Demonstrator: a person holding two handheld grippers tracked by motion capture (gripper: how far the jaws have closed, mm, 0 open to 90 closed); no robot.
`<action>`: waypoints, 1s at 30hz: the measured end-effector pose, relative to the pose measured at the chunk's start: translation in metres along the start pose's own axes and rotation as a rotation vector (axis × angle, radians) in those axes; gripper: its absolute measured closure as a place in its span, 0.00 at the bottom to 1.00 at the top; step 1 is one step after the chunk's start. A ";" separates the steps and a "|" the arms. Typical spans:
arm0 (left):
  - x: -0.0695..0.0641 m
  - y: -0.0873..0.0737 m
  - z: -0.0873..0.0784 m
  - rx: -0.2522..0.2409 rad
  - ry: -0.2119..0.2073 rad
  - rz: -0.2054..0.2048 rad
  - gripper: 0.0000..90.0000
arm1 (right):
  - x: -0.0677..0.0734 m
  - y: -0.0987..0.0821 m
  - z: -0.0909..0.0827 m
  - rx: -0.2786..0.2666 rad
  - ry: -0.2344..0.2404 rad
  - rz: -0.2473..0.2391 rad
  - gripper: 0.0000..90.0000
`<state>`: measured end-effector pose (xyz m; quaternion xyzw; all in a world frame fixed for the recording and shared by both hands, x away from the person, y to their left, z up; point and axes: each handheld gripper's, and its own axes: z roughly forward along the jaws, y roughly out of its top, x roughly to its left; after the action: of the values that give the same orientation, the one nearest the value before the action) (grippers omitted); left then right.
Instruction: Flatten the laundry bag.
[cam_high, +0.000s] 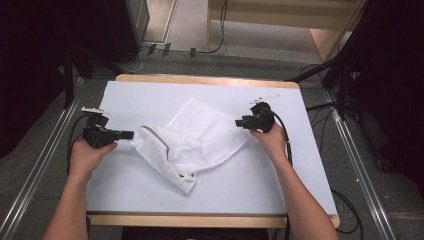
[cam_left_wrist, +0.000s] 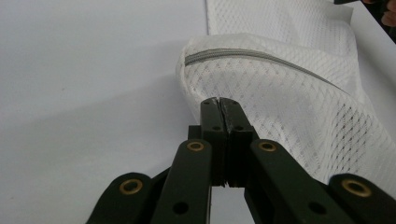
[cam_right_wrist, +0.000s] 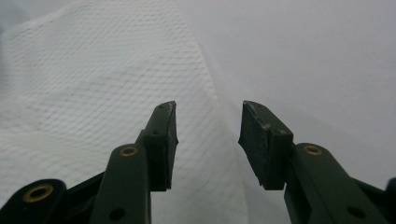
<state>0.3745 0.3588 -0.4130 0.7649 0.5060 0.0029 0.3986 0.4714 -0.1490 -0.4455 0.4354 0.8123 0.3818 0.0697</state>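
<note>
White mesh bag lies crumpled mid-counter. Your left gripper is fully closed at the bag's left edge; whether it pinches mesh cannot be told. Your right gripper gapes empty at the bag's right edge.

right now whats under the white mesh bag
The white mesh bag lies crumpled and folded over itself on the white table sheet. Its lower layers and anything beneath or inside are covered.
</note>
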 end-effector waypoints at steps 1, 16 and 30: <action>-0.001 -0.001 -0.001 0.000 0.001 -0.001 1.00 | -0.004 0.002 0.003 0.003 0.003 0.012 0.64; 0.002 -0.020 -0.012 0.002 0.017 -0.028 1.00 | -0.005 0.008 0.038 0.060 0.022 -0.023 0.82; -0.002 -0.022 -0.010 0.003 0.014 -0.021 1.00 | -0.034 0.012 0.010 0.060 -0.027 0.065 1.00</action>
<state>0.3523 0.3671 -0.4183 0.7600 0.5169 0.0032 0.3939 0.5043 -0.1655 -0.4514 0.4685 0.8079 0.3533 0.0551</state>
